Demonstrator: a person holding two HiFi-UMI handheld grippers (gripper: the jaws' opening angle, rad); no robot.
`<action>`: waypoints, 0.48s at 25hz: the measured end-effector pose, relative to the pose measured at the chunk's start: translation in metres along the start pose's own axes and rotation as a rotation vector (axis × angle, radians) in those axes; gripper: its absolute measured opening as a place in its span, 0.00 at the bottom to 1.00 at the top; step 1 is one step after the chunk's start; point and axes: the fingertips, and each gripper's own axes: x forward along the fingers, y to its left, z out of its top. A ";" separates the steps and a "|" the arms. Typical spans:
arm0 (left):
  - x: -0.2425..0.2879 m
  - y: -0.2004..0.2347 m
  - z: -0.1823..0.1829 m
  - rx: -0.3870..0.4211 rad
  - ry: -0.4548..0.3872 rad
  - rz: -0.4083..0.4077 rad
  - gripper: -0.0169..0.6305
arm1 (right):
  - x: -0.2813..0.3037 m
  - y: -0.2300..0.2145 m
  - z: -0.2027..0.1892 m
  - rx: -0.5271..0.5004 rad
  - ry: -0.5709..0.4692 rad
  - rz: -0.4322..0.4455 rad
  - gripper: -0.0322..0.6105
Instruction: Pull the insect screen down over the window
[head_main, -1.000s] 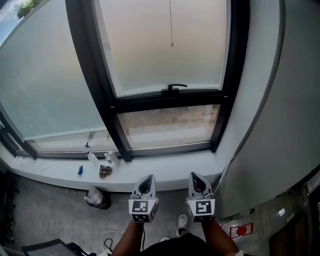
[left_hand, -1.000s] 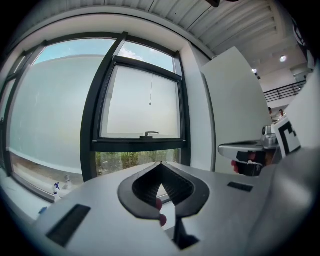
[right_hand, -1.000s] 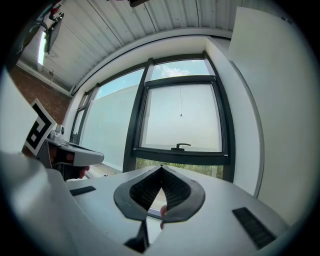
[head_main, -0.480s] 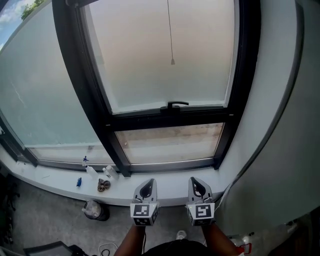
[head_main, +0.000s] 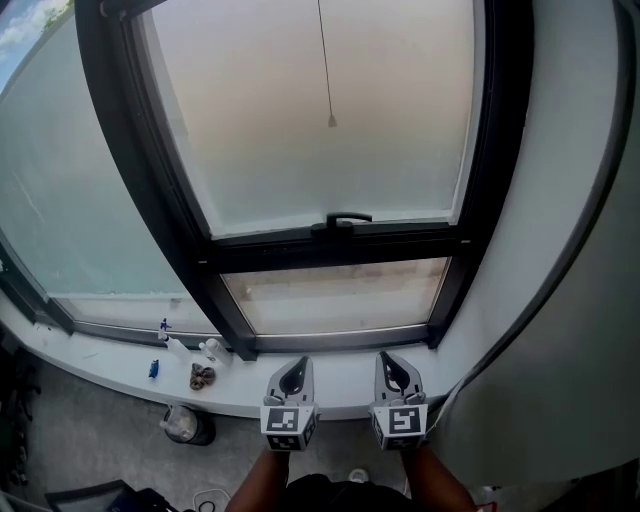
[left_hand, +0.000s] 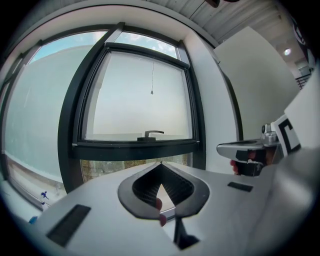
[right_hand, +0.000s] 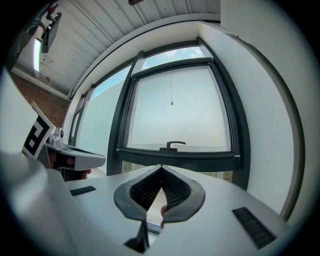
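Closer than a second ago, we face the window (head_main: 318, 185) in the head view, left tool (head_main: 293, 366) and right tool (head_main: 393, 362) low, the insect screen's pull cord (head_main: 331, 121) hanging high above them. Left gripper view: jaws together, empty. Right gripper view: likewise.

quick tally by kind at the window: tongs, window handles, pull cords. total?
tongs: 2, left tongs and right tongs, both shut and empty
window handle: 1
pull cord: 1
total: 4
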 end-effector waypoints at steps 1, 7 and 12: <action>0.005 0.001 -0.004 0.007 0.000 -0.003 0.03 | 0.003 -0.002 -0.001 0.004 0.004 0.002 0.05; 0.033 0.016 -0.005 0.010 -0.005 0.004 0.03 | 0.027 -0.009 -0.013 0.022 0.032 0.004 0.05; 0.069 0.036 -0.009 0.002 -0.009 -0.026 0.03 | 0.069 -0.013 -0.016 0.021 0.034 -0.017 0.05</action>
